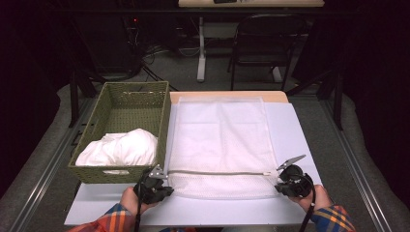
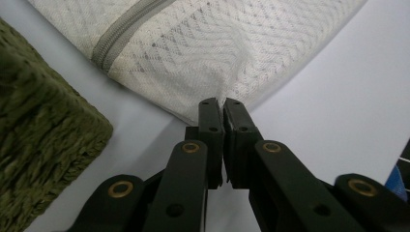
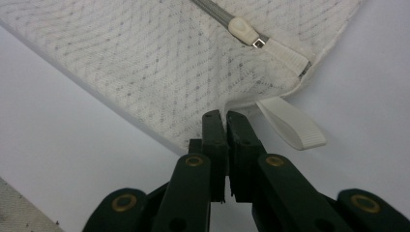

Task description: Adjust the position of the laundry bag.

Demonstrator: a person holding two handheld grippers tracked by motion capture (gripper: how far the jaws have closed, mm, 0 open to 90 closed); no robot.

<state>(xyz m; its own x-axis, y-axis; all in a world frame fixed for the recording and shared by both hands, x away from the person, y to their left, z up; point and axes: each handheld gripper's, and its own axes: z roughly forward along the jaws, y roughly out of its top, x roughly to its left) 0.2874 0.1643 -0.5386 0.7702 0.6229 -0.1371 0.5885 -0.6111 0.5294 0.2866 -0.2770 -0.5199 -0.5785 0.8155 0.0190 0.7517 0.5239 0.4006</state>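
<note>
One mesh bag (image 1: 220, 145) lies flat on the white table (image 1: 295, 130), its zip (image 1: 217, 173) running across near the person's edge, and each of the two grippers pinches a near corner of it. The left gripper (image 1: 159, 186) has its jaws clamped together on the bag's hem at the near-left corner, just below the zip's end; in the left gripper view (image 2: 223, 104) the fabric puckers where the tips bite. The right gripper (image 1: 285, 186) is likewise clamped on the hem at the near-right corner (image 3: 225, 116), just beside the one zip slider (image 3: 244, 30) and a white loop tab (image 3: 292, 128) that sticks out past the corner. Holding both corners on the zip side looks meant to keep the bag stretched and under control, probably to lift or square it before the zip is worked (the slider sits at the right end). One green wicker basket (image 1: 123, 94) stands just left of the bag, touching or nearly touching its edge, with a bundle of white cloth (image 1: 121, 149) heaped in its near end, likely what goes into the bag. Two plaid sleeves come in from below.
</note>
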